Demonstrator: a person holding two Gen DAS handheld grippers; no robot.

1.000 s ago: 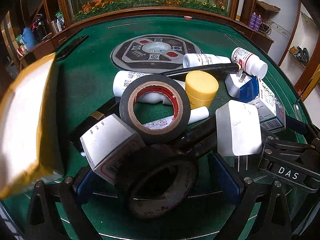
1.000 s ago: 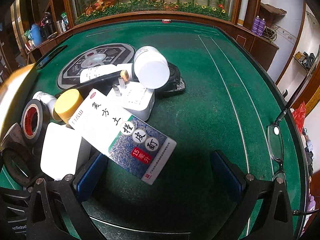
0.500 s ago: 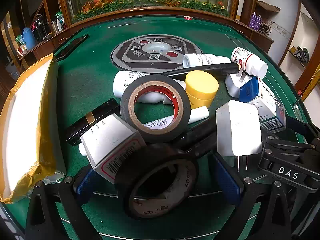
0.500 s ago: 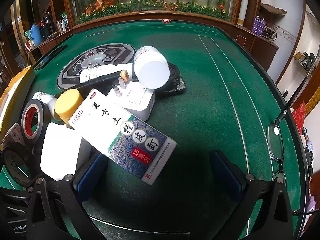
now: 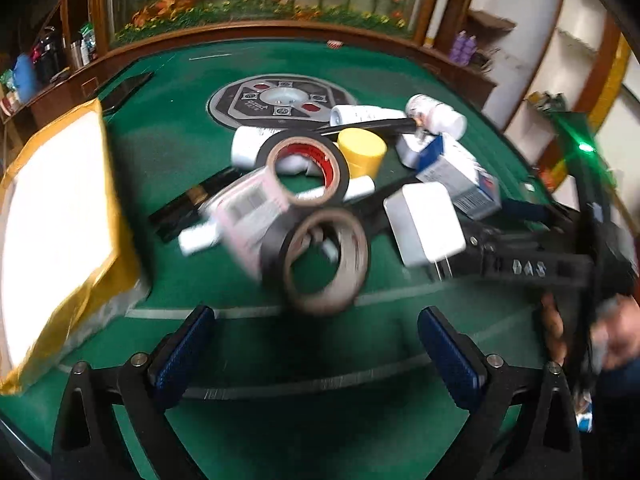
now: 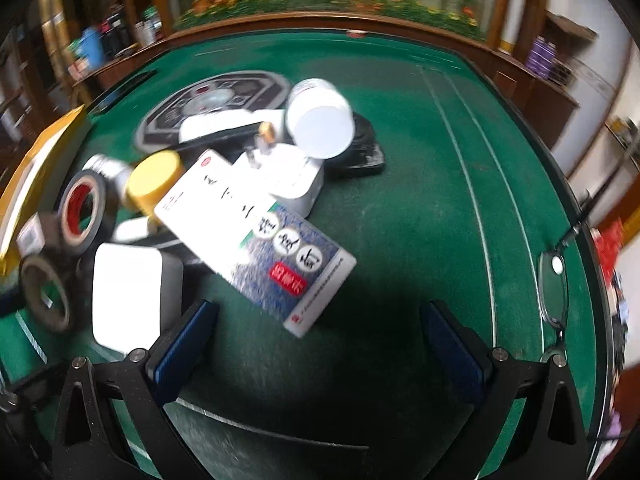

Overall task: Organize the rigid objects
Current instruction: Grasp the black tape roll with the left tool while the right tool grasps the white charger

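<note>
On green felt (image 6: 400,200), medicine box (image 6: 256,236) label blurred beyond reading.

Bare green felt (image 6: 400,208) lies open right of the medicine box (image 6: 256,240), out to the eyeglasses (image 6: 554,292). Leftward, tape rolls (image 5: 324,260), a white charger (image 5: 424,228) and a yellow-edged envelope (image 5: 56,216) crowd the way.

Green felt (image 5: 180,152), yellow cap (image 5: 361,148), blk tape (image 5: 316,258)

Left gripper (image 5: 320,354) gapes empty above the green table (image 5: 160,152); beyond it a blurred, seemingly upright tape roll (image 5: 320,260).
</note>
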